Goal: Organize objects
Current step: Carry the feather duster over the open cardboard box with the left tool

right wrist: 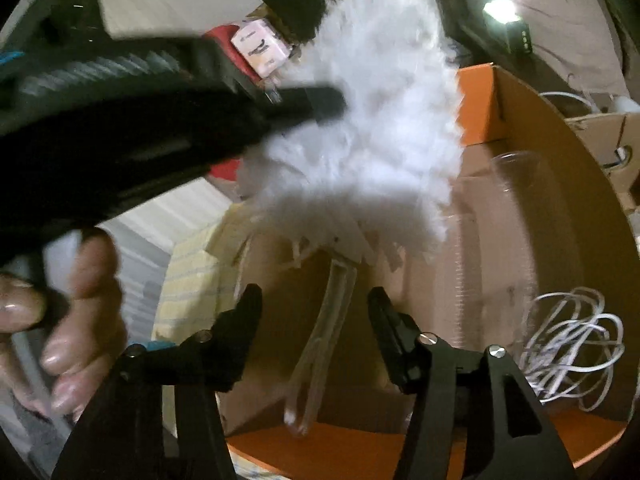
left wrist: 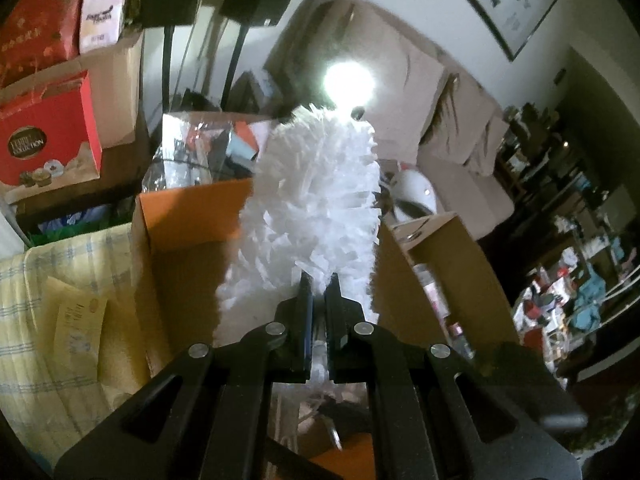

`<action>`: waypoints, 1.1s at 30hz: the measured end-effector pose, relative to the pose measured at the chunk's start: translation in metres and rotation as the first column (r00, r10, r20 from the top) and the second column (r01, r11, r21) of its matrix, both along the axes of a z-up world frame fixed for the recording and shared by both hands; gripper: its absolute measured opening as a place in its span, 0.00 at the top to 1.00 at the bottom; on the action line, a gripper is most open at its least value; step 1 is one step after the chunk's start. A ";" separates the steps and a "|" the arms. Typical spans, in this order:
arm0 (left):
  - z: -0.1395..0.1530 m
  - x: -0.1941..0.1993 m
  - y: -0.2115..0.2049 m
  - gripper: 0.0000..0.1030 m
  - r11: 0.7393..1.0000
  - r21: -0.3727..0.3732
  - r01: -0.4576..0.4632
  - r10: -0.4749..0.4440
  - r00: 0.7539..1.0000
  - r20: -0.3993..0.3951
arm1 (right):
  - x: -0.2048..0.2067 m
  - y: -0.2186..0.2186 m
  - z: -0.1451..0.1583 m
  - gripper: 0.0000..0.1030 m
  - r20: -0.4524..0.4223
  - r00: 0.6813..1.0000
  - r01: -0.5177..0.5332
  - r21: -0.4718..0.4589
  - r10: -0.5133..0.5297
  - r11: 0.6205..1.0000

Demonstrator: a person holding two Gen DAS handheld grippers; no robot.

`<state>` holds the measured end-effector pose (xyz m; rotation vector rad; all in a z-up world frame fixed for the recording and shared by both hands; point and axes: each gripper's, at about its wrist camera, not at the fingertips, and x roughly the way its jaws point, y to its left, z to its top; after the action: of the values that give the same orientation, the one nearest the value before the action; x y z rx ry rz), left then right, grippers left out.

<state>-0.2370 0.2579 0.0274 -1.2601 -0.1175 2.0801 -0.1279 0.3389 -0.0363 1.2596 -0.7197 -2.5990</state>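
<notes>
Two claws were noted: left claw (left wrist: 318, 286) clamped on white duster (left wrist: 316, 200) above orange box (left wrist: 192, 208); right claw (right wrist: 315, 300) spread wide. Handle possibly snagged on release.

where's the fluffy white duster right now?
The fluffy white duster is clamped in the left gripper, centre of the left wrist view, above the open orange cardboard box. Its clear handle hangs between the open right gripper's fingers.
</notes>
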 end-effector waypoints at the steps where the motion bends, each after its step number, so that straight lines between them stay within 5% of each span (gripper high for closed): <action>1: -0.005 -0.001 0.002 0.96 1.000 -0.010 0.002 -0.002 1.000 0.006 | 0.001 0.002 0.000 0.43 0.001 1.000 0.002 0.001 -0.002 1.000; 16: -0.050 -0.004 0.027 0.94 0.986 -0.159 0.049 -0.042 0.998 0.047 | 0.025 0.030 0.004 0.41 -0.015 0.998 0.056 0.004 -0.056 0.998; 19: -0.052 -0.005 0.026 0.84 0.987 -0.157 0.039 -0.029 0.997 0.066 | 0.036 0.032 0.005 0.41 -0.009 0.998 0.064 0.000 -0.064 0.998; 24: -0.042 0.005 0.020 0.48 0.990 -0.131 0.050 -0.044 0.998 0.044 | 0.034 0.033 0.006 0.40 -0.009 0.997 0.071 0.002 -0.071 0.997; 33: -0.003 0.031 -0.005 0.36 0.997 -0.061 0.044 -0.045 0.999 -0.016 | 0.040 0.023 0.017 0.32 -0.031 0.997 0.068 0.052 -0.067 0.996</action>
<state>-0.2061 0.2524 0.0243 -1.2693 -0.0187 2.0700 -0.0880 0.3622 -0.0196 1.2299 -0.7040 -2.7019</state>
